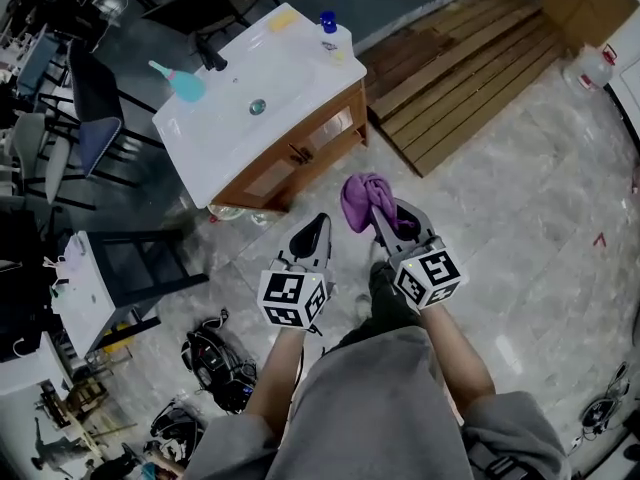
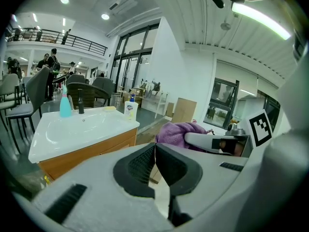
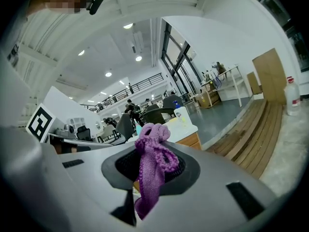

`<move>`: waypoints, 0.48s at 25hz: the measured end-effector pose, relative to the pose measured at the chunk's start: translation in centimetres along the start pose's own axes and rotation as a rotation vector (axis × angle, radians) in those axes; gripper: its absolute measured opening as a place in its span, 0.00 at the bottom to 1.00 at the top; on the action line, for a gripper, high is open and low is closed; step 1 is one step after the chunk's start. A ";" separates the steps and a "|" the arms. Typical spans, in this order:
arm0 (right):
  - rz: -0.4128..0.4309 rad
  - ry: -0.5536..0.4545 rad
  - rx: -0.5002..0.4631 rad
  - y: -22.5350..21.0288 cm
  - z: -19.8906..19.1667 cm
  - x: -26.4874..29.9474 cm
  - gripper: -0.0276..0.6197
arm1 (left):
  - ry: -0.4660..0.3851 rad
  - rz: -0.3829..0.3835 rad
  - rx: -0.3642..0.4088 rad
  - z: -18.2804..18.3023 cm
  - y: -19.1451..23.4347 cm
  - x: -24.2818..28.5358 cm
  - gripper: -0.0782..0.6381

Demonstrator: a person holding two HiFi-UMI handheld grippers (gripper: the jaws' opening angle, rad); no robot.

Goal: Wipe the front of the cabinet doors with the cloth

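I'm holding both grippers low in front of me, above the pale marbled tile floor (image 1: 540, 198), w/ the marker cubes facing up at the head view. My right gripper (image 1: 392, 218) is pinching the crumpled purple knitted cloth (image 1: 362, 196): its jaws are clamped onto it, a bunch is sticking out past the tips and a tail is hanging down between the black pads in the right gripper view. My left gripper (image 1: 318, 226) is carrying nothing, its jaws are pressing together tip to tip w/ no gap. The two grippers are sitting side by side, near each other but not touching. The cloth is hanging in the air, well apart from the wooden cabinet doors w/ dark handles (image 1: 300, 153), which are facing me further ahead and to the left. The cabinet is carrying a white rectangular basin top (image 1: 250, 118); on it a teal spray bottle (image 1: 180, 81) is standing beside a black tap (image 1: 210, 56), while a white bottle w/ a blue cap (image 1: 330, 30) and a yellow sponge (image 1: 283, 18) are sitting at the far right corner. A brown slatted wooden platform (image 1: 470, 63) is lying right of the cabinet, w/ a clear plastic jug (image 1: 590, 68) near its far end. Dark chairs (image 1: 95, 118) are standing left of the basin
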State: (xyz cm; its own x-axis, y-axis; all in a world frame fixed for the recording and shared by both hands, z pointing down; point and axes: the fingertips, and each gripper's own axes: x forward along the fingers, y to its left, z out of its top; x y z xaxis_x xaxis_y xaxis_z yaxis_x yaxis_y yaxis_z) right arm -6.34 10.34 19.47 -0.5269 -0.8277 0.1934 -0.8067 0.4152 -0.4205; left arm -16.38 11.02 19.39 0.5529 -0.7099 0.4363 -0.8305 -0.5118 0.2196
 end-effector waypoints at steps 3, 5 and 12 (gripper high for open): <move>0.002 0.006 0.015 -1.9 0.2 1.7 0.15 | 0.023 0.007 -0.008 0.1 0.8 2.3 0.12; 0.004 0.012 0.024 -3.0 0.3 2.6 0.15 | 0.039 0.012 -0.018 0.2 1.3 3.7 0.12; 0.005 0.036 0.064 -5.7 -0.6 5.8 0.15 | 0.074 0.035 -0.026 0.5 3.1 7.1 0.12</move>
State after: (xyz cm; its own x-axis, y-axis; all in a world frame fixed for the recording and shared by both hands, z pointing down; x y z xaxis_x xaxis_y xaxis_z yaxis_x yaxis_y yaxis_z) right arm -4.91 3.40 23.52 -0.5414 -0.8109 0.2223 -0.7857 0.3938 -0.4770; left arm -15.02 4.17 22.73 0.5177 -0.6891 0.5071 -0.8513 -0.4739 0.2252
